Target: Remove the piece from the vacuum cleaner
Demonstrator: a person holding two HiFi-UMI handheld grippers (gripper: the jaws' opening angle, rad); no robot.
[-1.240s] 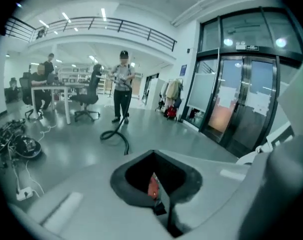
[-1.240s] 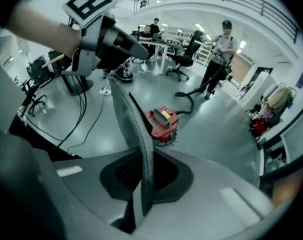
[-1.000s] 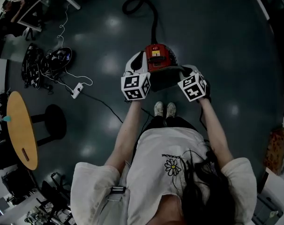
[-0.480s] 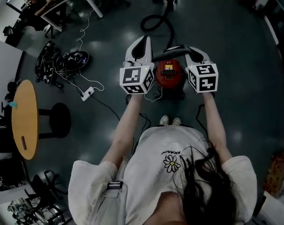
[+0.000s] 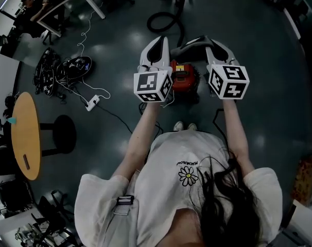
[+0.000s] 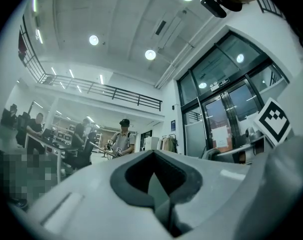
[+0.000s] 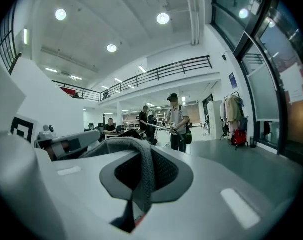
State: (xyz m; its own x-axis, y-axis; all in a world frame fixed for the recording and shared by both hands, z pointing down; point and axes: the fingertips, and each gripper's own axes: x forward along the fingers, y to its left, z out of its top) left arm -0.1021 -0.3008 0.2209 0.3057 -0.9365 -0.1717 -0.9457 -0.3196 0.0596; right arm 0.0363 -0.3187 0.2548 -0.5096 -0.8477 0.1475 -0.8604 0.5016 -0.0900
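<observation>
**Head view:** Compared with 0.5 s ago, both grippers sit farther out. The left gripper [image 5: 157, 44] now hides the left edge of the red vacuum cleaner [image 5: 184, 75], which stands on the floor between them. The right gripper [image 5: 212, 44] holds the grey piece [image 5: 193, 44] above the cleaner. A black hose [image 5: 163, 22] loops beyond. A power strip [image 5: 91, 103] and a round table [image 5: 24, 135] lie to the left.

**Left gripper view:** The jaws are clenched together with nothing between them.

**Right gripper view:** The jaws are clamped on the grey piece [image 7: 144, 169], here visibly woven. People [image 7: 176, 121] stand far off.

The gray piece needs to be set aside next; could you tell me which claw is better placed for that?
Right, probably: the right claw is shut on the gray piece, while the left claw looks shut on nothing.
</observation>
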